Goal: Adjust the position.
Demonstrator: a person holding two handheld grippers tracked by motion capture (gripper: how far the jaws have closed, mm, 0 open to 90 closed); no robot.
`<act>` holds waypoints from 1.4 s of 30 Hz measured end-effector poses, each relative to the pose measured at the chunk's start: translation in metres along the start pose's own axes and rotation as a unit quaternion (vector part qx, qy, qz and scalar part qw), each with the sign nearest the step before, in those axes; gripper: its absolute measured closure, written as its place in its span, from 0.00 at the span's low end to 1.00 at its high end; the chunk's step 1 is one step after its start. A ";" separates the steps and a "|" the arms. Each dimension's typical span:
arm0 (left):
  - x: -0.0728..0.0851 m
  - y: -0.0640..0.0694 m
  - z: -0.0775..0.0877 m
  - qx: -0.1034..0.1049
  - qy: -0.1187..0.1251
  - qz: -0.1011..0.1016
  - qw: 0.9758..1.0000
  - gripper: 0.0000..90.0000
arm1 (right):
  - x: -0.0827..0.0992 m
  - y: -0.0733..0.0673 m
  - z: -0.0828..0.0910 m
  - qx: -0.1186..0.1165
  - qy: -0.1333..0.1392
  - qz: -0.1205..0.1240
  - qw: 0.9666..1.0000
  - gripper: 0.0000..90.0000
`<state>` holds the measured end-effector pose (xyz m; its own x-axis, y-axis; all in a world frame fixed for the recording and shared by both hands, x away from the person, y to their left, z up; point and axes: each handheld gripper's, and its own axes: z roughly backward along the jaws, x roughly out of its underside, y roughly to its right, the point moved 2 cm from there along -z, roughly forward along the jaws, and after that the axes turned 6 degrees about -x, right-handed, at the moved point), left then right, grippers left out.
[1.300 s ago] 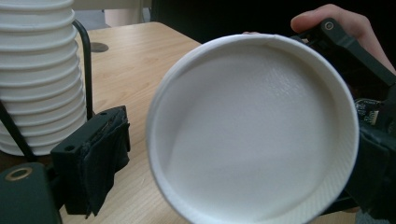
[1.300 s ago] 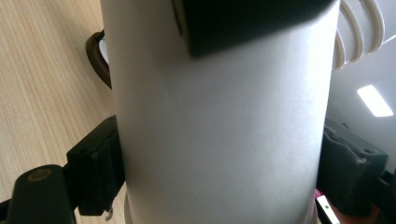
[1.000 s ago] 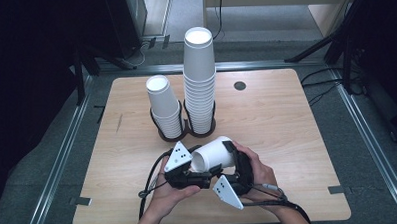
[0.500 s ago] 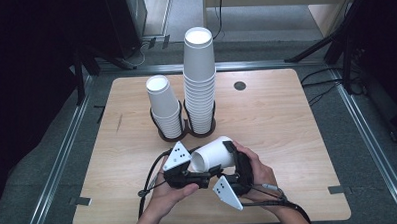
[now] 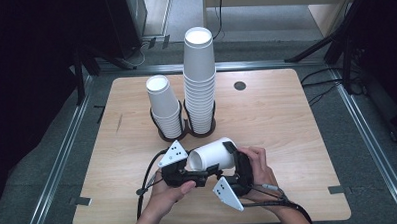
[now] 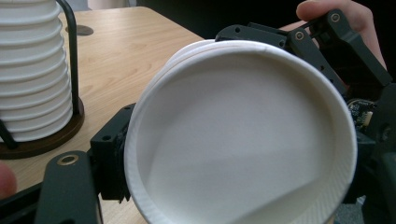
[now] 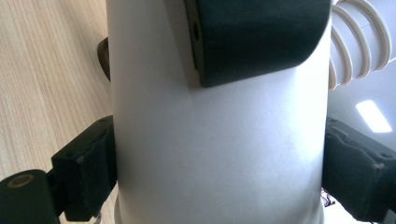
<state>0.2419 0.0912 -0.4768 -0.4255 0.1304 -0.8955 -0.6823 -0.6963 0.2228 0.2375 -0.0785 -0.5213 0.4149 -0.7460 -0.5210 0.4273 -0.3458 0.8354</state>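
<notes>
Paper cup [image 5: 213, 154] sideways between claws: left claw [image 5: 196, 172] pinching, closing; right claw [image 5: 236, 163] spreading.

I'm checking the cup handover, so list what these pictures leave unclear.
- Held cup: the left gripper view shows a second rim behind the first; how many cups are nested can't be counted.
- Left gripper: in the high view, cup and hand hide its jaw tips.
- Right gripper: in its own view the pads flank the cup; contact is too close to judge.
- Shorter stack: its holder base is partly hidden behind the cups.
</notes>
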 end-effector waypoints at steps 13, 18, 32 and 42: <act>0.000 -0.016 0.010 -0.044 0.033 0.015 0.998 0.25 | 0.002 0.007 0.006 0.001 -0.001 -0.041 0.999 0.01; -0.001 -0.016 0.011 -0.062 0.047 0.008 0.997 0.25 | 0.004 0.014 0.010 0.000 0.001 -0.082 0.997 0.00; -0.001 -0.018 0.015 -0.096 0.110 0.001 0.989 0.25 | 0.005 0.033 0.022 -0.008 0.006 -0.259 0.966 0.01; 0.000 -0.021 0.017 -0.122 0.147 0.010 0.981 0.24 | 0.006 0.052 0.020 -0.011 -0.015 -0.456 0.890 0.00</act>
<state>0.2464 0.1180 -0.4748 -0.2225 -0.0702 -0.9724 -0.4974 -0.8497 0.1751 0.2465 -0.1120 -0.4775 -0.1349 -0.1754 -0.9752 0.5913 -0.8040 0.0629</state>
